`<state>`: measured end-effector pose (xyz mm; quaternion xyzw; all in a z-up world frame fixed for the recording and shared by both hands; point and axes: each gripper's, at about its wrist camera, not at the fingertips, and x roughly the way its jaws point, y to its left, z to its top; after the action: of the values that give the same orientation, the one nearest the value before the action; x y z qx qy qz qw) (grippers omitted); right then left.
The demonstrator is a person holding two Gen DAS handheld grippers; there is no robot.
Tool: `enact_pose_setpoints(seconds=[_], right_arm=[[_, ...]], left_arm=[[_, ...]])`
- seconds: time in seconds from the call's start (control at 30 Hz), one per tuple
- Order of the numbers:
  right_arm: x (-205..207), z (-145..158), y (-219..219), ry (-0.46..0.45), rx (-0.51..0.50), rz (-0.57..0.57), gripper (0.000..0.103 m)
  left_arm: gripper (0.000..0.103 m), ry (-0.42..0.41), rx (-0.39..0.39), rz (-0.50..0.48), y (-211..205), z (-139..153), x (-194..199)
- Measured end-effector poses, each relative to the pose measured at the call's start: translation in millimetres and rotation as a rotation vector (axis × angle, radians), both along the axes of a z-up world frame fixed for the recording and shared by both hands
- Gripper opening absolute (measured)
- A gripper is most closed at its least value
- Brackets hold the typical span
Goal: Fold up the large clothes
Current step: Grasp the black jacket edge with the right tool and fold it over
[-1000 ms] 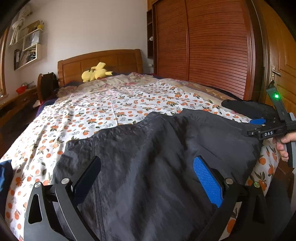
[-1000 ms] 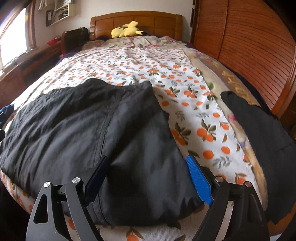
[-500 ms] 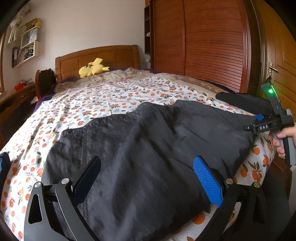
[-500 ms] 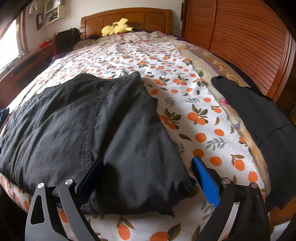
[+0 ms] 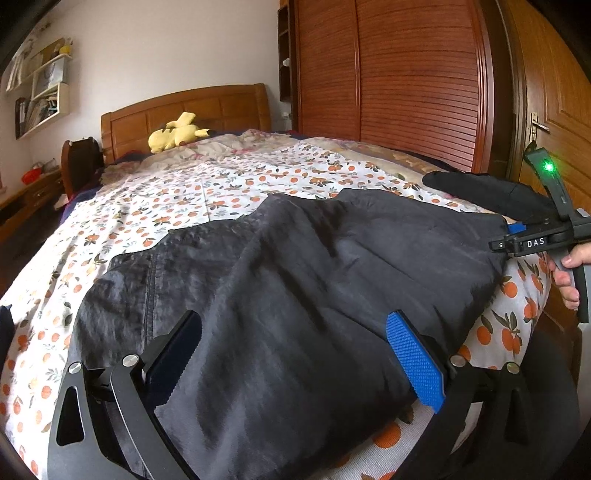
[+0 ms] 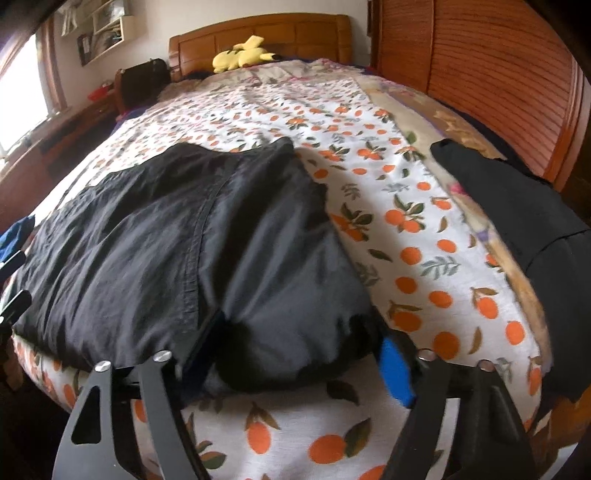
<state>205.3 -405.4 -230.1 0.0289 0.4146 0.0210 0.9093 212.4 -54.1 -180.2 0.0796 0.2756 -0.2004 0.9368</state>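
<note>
Right gripper [image 6: 299, 354] sits at the near right corner of the black garment [image 6: 177, 240], jaws fairly wide but they've just been closing in, and the bunched corner is between them. Can't say the pads are actually pinching it yet, that bit's blurry. Left gripper [image 5: 295, 362] is wide open over the near left part of the same garment [image 5: 288, 280], cloth under the gap, nothing gripped.

The garment's spread flat across the foot of the bed [image 6: 406, 236], near hem right at the mattress edge. Looks like thin, crinkly woven stuff with a seam running down it, so I'd guess light, floppy and a bit slick. It'll droop and slide rather than hold a crease, so best to take it at the two near corners, through the hem where it's doubled, and lift both together.

Further out: another dark garment [image 6: 517, 206] lies along the right edge of the bed, well apart. Yellow plush [image 6: 242, 55] up by the headboard [image 6: 258, 29], and a wooden wardrobe [image 5: 406, 74] on the right.
</note>
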Motion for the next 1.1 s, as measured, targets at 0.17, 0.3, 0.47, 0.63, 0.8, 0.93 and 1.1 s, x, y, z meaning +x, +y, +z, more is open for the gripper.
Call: enact_pose_setpoints(seconds=[0.17,0.3,0.47,0.63,0.8,0.93,1.1], right_arm=[[1.0,-0.6,5.3,-0.005,0.023,0.024,0.037],[-1.7,11.4,12.1,-0.047,0.002,0.042,0.019],[-5.3,26.3,23.6,-0.095,-0.029,0.071,0.016],[-4.7,38.1,31.7,-0.127,-0.016,0.100,0.012],[-2.9,53.1,47.9,-0.165,-0.025,0.144,0.007],[-0.6,66.2,63.4,-0.203,-0.035,0.167,0.007],[2.7,84.4,83.3,-0.249,-0.035,0.196,0.006]], left_arm=[[0.101,0.004,0.007,-0.002,-0.8,-2.7,1.3],[0.101,0.006,0.008,0.000,-0.5,-3.5,2.4],[0.101,0.002,0.004,0.003,0.5,-3.8,2.6],[0.101,-0.001,0.000,0.011,5.3,-2.7,2.4],[0.101,-0.009,-0.008,0.028,16.1,1.2,-0.6],[0.101,-0.016,-0.018,0.050,27.9,5.2,-5.9],[0.101,-0.028,-0.028,0.079,44.6,10.8,-13.1]])
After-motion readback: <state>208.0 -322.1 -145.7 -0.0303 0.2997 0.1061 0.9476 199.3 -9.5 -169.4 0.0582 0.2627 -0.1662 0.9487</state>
